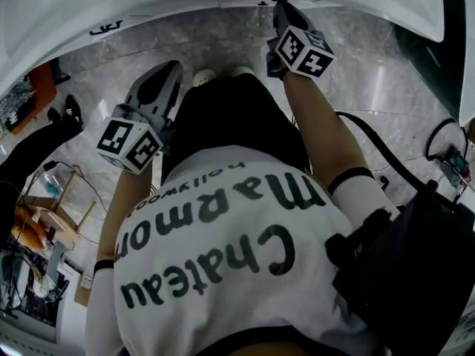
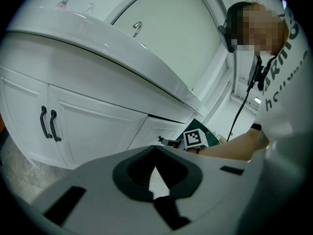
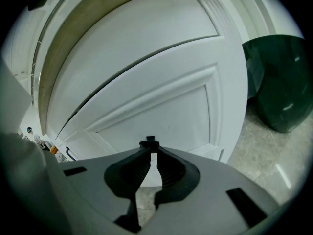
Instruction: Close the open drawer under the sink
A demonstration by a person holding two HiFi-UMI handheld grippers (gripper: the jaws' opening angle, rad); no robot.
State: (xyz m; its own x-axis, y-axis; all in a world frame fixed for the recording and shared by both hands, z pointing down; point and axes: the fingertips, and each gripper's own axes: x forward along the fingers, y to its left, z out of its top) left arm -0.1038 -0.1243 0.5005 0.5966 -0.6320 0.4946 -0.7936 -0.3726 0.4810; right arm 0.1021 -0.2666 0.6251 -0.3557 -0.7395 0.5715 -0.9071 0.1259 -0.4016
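The white drawer front (image 3: 161, 106) under the sink fills the right gripper view, with a thin dark gap along its top edge. My right gripper (image 3: 149, 148) is shut on the drawer's small dark handle (image 3: 149, 142). From the left gripper view, the right gripper (image 2: 165, 141) reaches the same drawer (image 2: 164, 130), which sits slightly out below the counter. In the head view the right gripper (image 1: 279, 2) points at the cabinet's edge. My left gripper (image 1: 171, 67) hangs back beside my body, with its jaws (image 2: 155, 151) shut on nothing.
The white vanity (image 2: 93, 126) has two doors with dark handles (image 2: 48, 124), under a white sink top with a faucet (image 2: 138, 28). A dark green bin (image 3: 279, 82) stands right of the cabinet. Cables (image 1: 386, 154) lie on the marble floor.
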